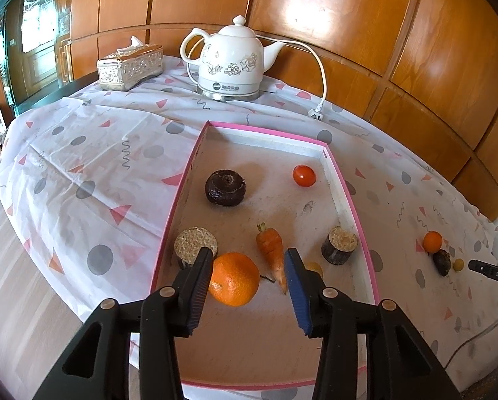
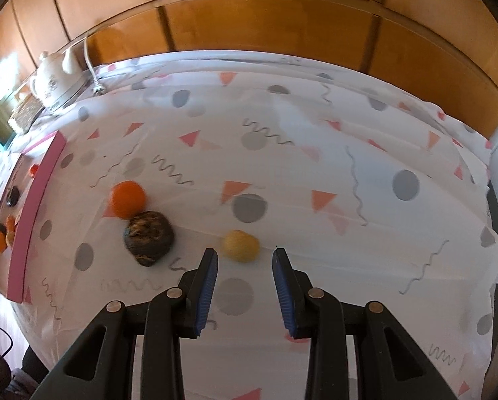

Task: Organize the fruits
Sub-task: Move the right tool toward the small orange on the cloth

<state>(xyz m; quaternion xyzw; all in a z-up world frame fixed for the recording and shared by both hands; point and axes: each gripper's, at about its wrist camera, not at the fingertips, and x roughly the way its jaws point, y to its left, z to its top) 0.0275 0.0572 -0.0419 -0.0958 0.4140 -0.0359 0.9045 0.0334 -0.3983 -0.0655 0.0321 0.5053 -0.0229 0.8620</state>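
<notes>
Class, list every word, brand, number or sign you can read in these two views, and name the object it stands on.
Kettle: a round logo and a short line of print near its base, too small to read.
Tissue box: an embossed pattern, no text.
No other writing shows in either view.

orange (image 1: 234, 279) in tray (image 1: 344, 196), kettle (image 1: 229, 61) behind

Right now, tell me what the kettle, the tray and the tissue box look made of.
Kettle: glazed white ceramic by its gloss and printed flowers, on a shiny metal base.
Tray: probably cardboard, matte, pink outside, scuffed white inside.
Tissue box: embossed silvery shell, metal or plated plastic; cannot tell which.
</notes>
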